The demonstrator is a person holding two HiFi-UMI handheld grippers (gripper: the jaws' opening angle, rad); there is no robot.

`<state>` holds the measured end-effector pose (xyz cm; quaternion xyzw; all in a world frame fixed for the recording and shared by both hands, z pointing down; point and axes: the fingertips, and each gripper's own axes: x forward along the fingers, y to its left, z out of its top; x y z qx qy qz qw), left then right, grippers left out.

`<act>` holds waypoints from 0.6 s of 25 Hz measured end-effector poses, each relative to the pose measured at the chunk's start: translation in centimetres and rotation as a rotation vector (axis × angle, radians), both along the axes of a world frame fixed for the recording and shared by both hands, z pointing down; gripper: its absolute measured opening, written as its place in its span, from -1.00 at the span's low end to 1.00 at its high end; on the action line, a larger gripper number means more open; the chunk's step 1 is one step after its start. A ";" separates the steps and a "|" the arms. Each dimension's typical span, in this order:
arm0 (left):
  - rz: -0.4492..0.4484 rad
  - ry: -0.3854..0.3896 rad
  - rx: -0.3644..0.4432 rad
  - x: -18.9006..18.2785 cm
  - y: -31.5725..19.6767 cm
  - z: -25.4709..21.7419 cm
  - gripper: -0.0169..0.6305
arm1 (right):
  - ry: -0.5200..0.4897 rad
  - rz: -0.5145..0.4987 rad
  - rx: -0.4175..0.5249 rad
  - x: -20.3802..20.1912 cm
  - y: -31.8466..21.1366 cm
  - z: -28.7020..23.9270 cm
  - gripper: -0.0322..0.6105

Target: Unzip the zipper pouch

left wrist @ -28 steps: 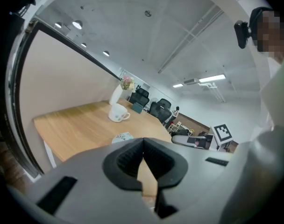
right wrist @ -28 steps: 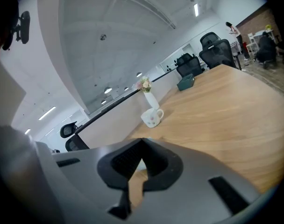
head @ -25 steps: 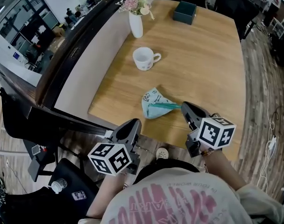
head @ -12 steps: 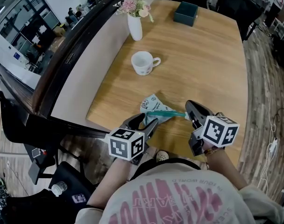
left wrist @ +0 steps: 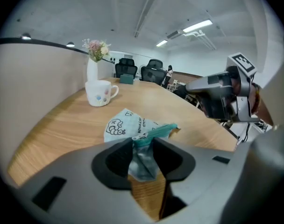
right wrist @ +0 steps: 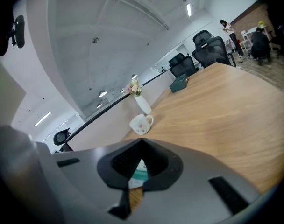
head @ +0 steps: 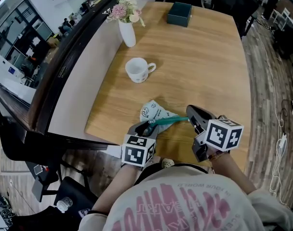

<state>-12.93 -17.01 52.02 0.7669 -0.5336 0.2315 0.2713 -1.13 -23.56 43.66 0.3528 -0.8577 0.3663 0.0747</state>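
A pale printed zipper pouch (head: 153, 113) with a teal zipper (head: 168, 121) lies near the front edge of the wooden table (head: 204, 71). My left gripper (head: 146, 127) is at the pouch's near left corner. In the left gripper view its jaws are closing, with the pouch (left wrist: 132, 125) corner pinched between the pads at the left gripper (left wrist: 143, 146) tips. My right gripper (head: 189, 111) is shut and sits at the zipper's right end. In the left gripper view the right gripper (left wrist: 193, 85) hangs slightly above that end, apart from it. Teal cloth shows beyond the right gripper (right wrist: 141, 146) tips.
A white mug (head: 137, 70) stands behind the pouch, with a white vase of flowers (head: 127, 30) farther back along the low partition (head: 84, 66). A dark green box (head: 179, 13) lies at the far end. Office chairs stand beyond the table; the front edge is right under my grippers.
My left gripper came forward from off the table's front edge to the pouch's near corner, opened wide, and closed around that corner. The right gripper has stayed by the zipper's right end.
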 end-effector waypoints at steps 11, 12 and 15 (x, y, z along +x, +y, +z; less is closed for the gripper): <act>0.006 0.070 0.130 0.1 -0.6 -3.5 -0.67 | -0.025 -0.126 -0.019 -2.7 1.4 -0.2 -0.91; 0.010 0.085 0.151 0.2 -0.8 -4.2 -0.68 | -0.035 -0.168 -0.018 -3.4 1.8 -0.3 -0.91; 0.034 0.110 0.196 0.8 -1.4 -5.9 -0.76 | -0.055 -0.303 0.027 -5.5 3.2 -1.4 -0.90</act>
